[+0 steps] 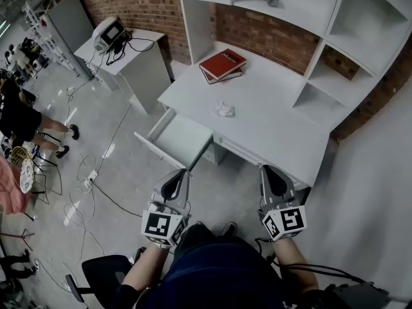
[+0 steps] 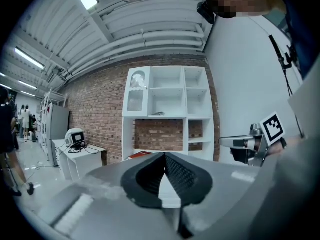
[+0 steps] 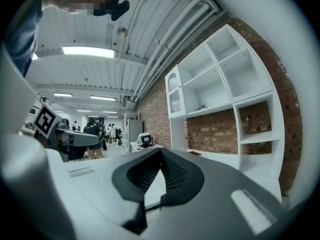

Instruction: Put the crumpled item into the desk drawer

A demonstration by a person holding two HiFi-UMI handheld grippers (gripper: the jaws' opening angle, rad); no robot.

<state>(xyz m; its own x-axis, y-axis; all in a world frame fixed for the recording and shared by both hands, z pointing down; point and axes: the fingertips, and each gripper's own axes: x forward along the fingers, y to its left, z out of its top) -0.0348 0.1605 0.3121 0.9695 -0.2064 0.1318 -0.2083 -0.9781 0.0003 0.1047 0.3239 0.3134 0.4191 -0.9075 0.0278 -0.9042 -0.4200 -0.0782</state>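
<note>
A small crumpled white item [image 1: 224, 110] lies on the white desk [image 1: 270, 134], near its middle. The desk drawer [image 1: 177, 140] stands pulled out at the desk's left front, and its inside looks bare. My left gripper [image 1: 175, 176] is shut and empty, held in the air just in front of the drawer. My right gripper [image 1: 270, 172] is shut and empty too, hovering before the desk's front edge. The left gripper view shows its shut jaws [image 2: 164, 156] aimed at the shelf unit; the right gripper view shows shut jaws [image 3: 161, 151] as well.
Two red books [image 1: 222, 65] are stacked at the desk's back left. A white shelf unit [image 1: 302, 18] stands on the desk against the brick wall. A side table [image 1: 129, 53] with a device and cables is at the left. Cables trail on the floor; people stand far left.
</note>
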